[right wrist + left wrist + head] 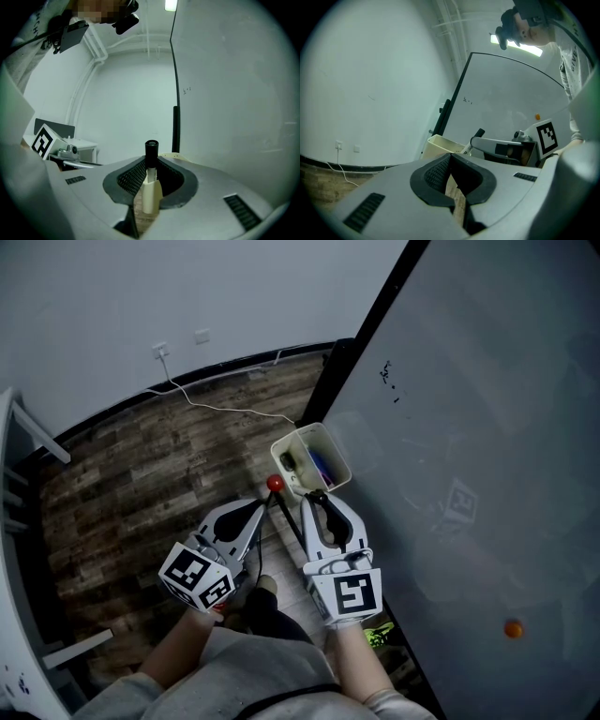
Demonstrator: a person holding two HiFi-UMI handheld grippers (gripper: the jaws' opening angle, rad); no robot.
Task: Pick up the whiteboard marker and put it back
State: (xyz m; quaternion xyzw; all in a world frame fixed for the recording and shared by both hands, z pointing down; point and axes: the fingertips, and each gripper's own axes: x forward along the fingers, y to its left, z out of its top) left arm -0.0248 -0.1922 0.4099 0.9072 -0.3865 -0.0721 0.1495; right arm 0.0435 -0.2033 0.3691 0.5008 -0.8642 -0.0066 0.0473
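Grips the whiteboard marker (151,180) in the right tongs (150,161): clamped round the pale barrel, black cap pointing forward past the tips. Carries nothing in the left tongs (451,157): drawn together at the tips, with only a sliver of wooden floor (141,484) showing through the slit below. Holds both sets low in front of the body, side by side, left just beside right. Aims the right tongs toward the cream holder box (281,448) fixed at the edge of the whiteboard (469,427); by the head view, cap close to the box's near wall but not yet over the opening. Finds other pens standing in the box, one dark and one blue, too small to tell more. Notes a small red ball (275,483) just beside the box's lower corner, purpose unclear, and an orange dot (513,628) well apart on the board. Judges the pick-up done: marker off any surface and seated firmly between the pads. Leaves the return to do: raise the marker over the opening, lower it among the other pens, release. Cannot tell which end is meant to go in first.
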